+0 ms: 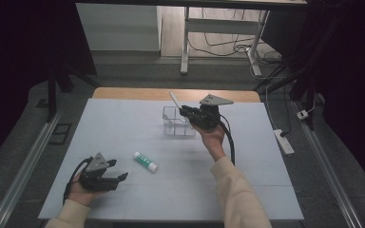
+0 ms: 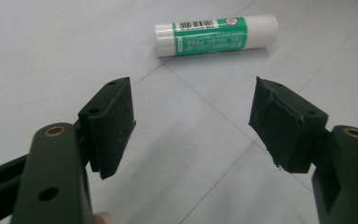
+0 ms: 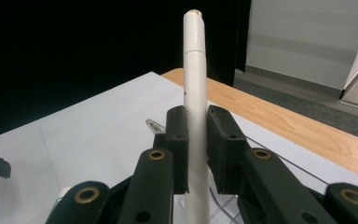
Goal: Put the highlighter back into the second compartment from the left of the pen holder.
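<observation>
My right gripper [image 1: 186,112] is held above the clear plastic box [image 1: 177,122] near the far middle of the white mat, and it is shut on a white pen [image 3: 196,84] that stands up between its pads [image 3: 177,140]; the pen's upper end [image 1: 174,99] sticks out to the left of the jaws. Down at the near left, my left gripper [image 1: 119,176] rests on the mat, open and with nothing between its pads [image 2: 114,121]. A green and white glue stick [image 2: 216,34] lies flat on the mat just beyond the left gripper [image 2: 193,126], also visible as the glue stick [image 1: 145,162].
The white mat [image 1: 123,133] covers a wooden table whose bare far edge [image 1: 138,93] shows behind it. A second pen's clear end [image 3: 153,124] pokes out of the box. Table legs, cables and a power strip [image 1: 284,141] stand on the floor beyond.
</observation>
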